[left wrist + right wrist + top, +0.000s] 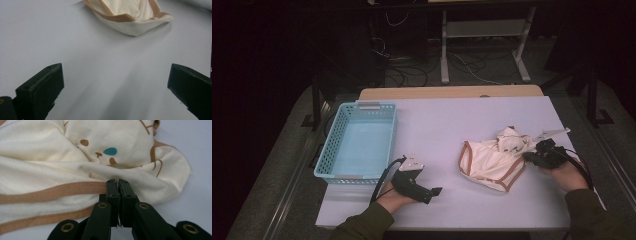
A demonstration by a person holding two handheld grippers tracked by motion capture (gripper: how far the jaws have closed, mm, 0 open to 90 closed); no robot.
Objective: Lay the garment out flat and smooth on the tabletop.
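The right gripper (117,182) pinches the cream garment (492,157) lying on the table (437,125), the left gripper (112,82) waits open, and the blue basket (359,140) remains unfilled.

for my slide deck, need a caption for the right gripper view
Right hand-held gripper shut on a cream garment with brown trim, on the white table.
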